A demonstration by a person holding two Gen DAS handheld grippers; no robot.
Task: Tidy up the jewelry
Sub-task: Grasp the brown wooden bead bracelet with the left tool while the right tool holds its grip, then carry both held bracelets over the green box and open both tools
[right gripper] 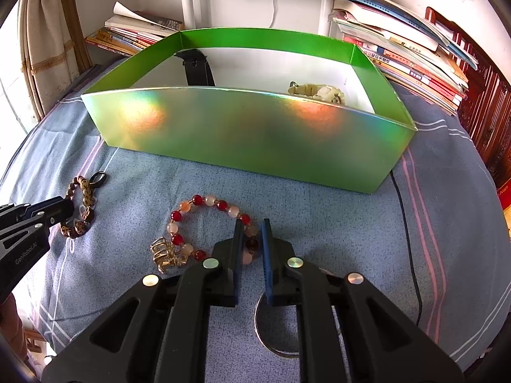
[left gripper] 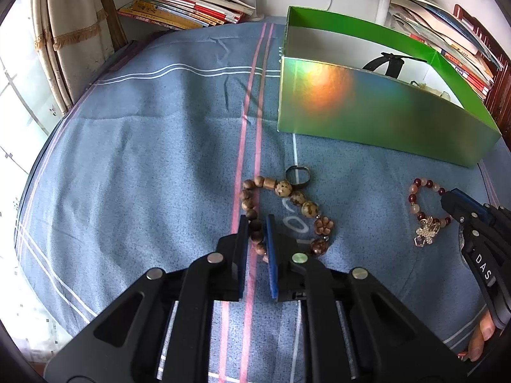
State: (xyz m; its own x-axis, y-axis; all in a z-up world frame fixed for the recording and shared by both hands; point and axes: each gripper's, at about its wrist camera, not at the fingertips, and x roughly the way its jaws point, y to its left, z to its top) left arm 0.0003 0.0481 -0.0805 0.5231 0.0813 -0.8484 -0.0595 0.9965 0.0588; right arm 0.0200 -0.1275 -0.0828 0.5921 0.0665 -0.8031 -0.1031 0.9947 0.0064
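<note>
A brown wooden bead bracelet lies on the blue striped cloth, and my left gripper is shut on its left side, beads pinched between the blue pads. A dark metal ring rests just beyond it. To the right lies a red and pink bead bracelet with a gold flower charm. My right gripper is shut on that bracelet's right side. An open green box stands behind both, holding a black strap and a pale carved piece.
A round metal hoop lies under the right gripper's body. A black cable runs along the cloth to the right. Stacks of books line the far edge on both sides, and a curtain hangs at the left.
</note>
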